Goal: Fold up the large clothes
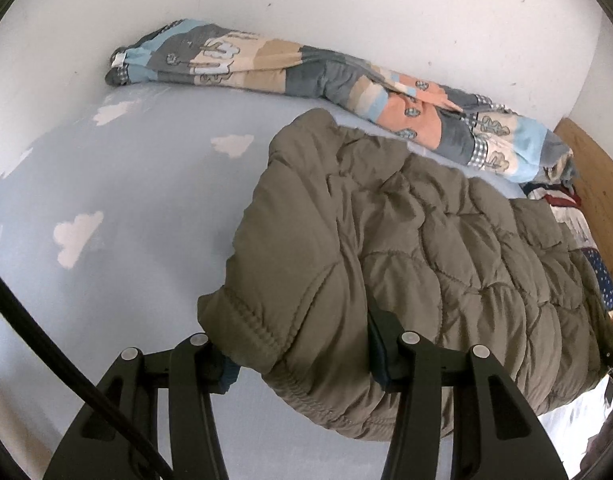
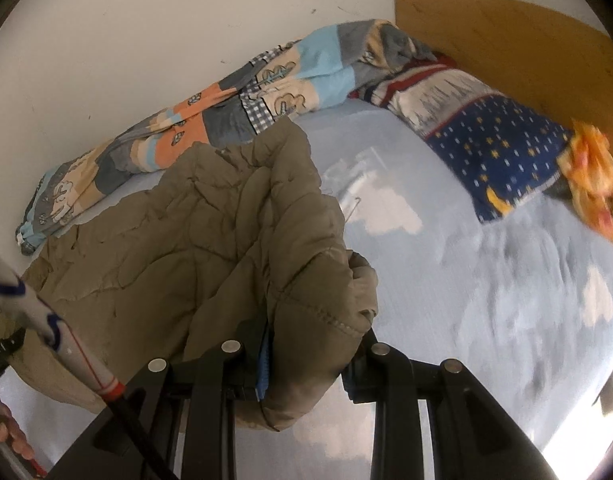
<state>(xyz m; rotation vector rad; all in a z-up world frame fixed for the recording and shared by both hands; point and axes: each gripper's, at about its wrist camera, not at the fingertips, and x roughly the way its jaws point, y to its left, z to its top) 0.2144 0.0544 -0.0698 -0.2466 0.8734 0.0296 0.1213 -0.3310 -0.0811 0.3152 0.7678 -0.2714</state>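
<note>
The puffy coat (image 1: 406,248), soft, thick and floppy, is squeezed at its stitched edge by the left gripper (image 1: 302,360) and the right gripper (image 2: 306,364), where it is best held.

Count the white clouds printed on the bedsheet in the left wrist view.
3 clear clouds on the sheet: far left, centre by the jacket, nearer left. The olive jacket may hide more.

1. You work over a bed (image 1: 118,184) with a pale blue sheet printed with white clouds.
2. A rolled patchwork quilt (image 1: 306,76) lies along the bed's far edge, against the white wall.
3. An olive quilted jacket (image 1: 426,240) lies partly on the sheet, just in front of the quilt.
4. At the wooden headboard end, you see a navy dotted pillow (image 2: 502,148) and an orange cloth (image 2: 594,176) beside it.
</note>
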